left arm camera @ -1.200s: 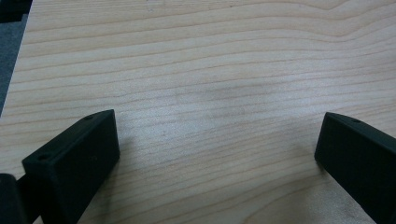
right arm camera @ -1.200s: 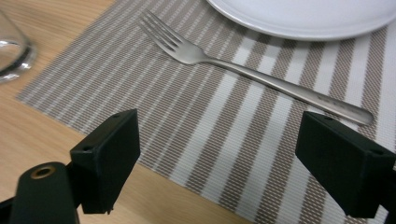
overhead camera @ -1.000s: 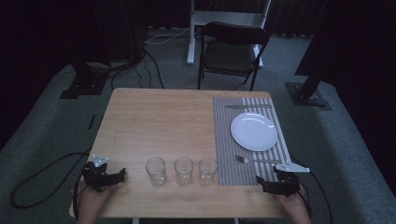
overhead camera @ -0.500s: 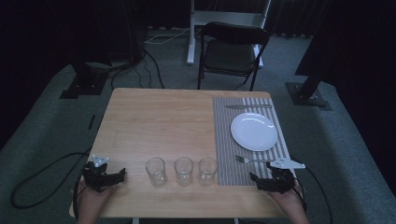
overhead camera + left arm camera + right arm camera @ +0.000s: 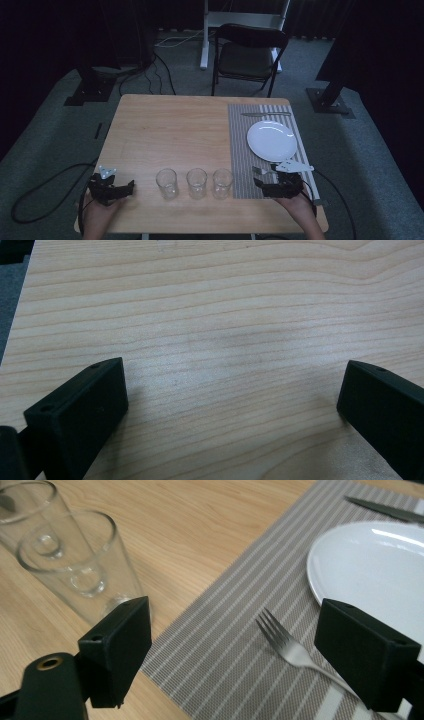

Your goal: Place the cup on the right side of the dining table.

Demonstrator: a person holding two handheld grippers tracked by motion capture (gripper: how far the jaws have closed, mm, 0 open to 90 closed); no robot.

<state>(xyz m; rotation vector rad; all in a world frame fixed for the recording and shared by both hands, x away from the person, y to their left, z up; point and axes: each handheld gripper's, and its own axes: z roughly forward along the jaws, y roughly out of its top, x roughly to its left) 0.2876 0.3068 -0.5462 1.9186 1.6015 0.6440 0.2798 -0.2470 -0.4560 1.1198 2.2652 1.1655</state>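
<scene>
Both the left gripper [image 5: 235,405] and right gripper [image 5: 235,645] gape wide (nothing held), the fork [image 5: 290,647] between the right's jaws.

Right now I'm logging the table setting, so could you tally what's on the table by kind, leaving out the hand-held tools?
Drinking glasses: 3
White plate: 1
Fork: 1
Knife: 1
Striped placemat: 1
Total: 7
</scene>
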